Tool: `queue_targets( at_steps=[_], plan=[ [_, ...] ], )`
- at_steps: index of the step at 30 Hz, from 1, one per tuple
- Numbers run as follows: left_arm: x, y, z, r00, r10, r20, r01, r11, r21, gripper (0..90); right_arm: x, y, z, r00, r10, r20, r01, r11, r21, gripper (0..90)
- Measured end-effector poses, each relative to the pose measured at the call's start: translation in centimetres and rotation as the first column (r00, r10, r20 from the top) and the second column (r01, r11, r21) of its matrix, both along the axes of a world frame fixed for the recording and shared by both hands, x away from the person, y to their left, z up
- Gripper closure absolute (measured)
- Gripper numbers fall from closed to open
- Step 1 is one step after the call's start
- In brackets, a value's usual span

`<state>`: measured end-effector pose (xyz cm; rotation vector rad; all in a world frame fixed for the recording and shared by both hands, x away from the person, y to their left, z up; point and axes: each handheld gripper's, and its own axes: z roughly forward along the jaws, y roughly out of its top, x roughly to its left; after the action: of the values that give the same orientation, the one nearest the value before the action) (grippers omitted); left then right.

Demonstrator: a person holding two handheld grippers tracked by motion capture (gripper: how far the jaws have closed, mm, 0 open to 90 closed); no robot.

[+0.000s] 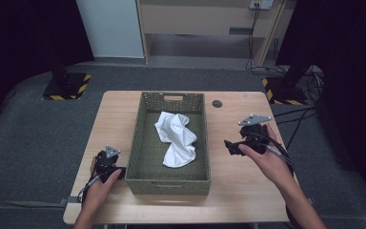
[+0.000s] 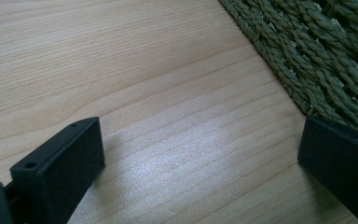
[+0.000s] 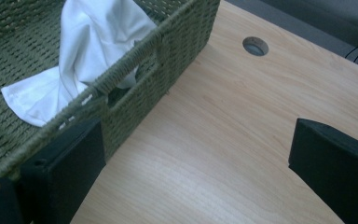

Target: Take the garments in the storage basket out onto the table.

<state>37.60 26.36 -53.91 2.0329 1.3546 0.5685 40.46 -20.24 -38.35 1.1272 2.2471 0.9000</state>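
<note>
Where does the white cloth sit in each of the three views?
High view: white cloth lies crumpled inside the green woven basket, mid-table.
Left gripper view: not in it; the basket's wall crosses the upper right.
Right gripper view: cloth at upper left, inside the basket.
Shared landmark: the basket.

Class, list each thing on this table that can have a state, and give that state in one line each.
white cloth: crumpled, lying inside the basket
woven basket: upright on the table, open-topped
left gripper: open, holding nothing, beside the basket
right gripper: open, holding nothing, beside the basket
</note>
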Motion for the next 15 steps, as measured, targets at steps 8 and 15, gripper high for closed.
queue_targets(
  at_steps=[8, 15],
  plan=[
    [0.0, 0.0, 0.0, 1.0, -0.001, -0.001, 0.001, 1.0, 0.0, 0.0, 0.8, 1.5, 0.5, 0.9998, 0.019, 0.001, -0.019, 1.0, 0.014, 4.0],
    [0.0, 0.2, 0.0, 0.9998, -0.018, -0.001, 0.018, 0.9998, 0.0, 0.0, 1.4, 2.4, 0.9, 0.9999, 0.012, 0.008, -0.012, 1.0, -0.009, 4.1]
  ],
)
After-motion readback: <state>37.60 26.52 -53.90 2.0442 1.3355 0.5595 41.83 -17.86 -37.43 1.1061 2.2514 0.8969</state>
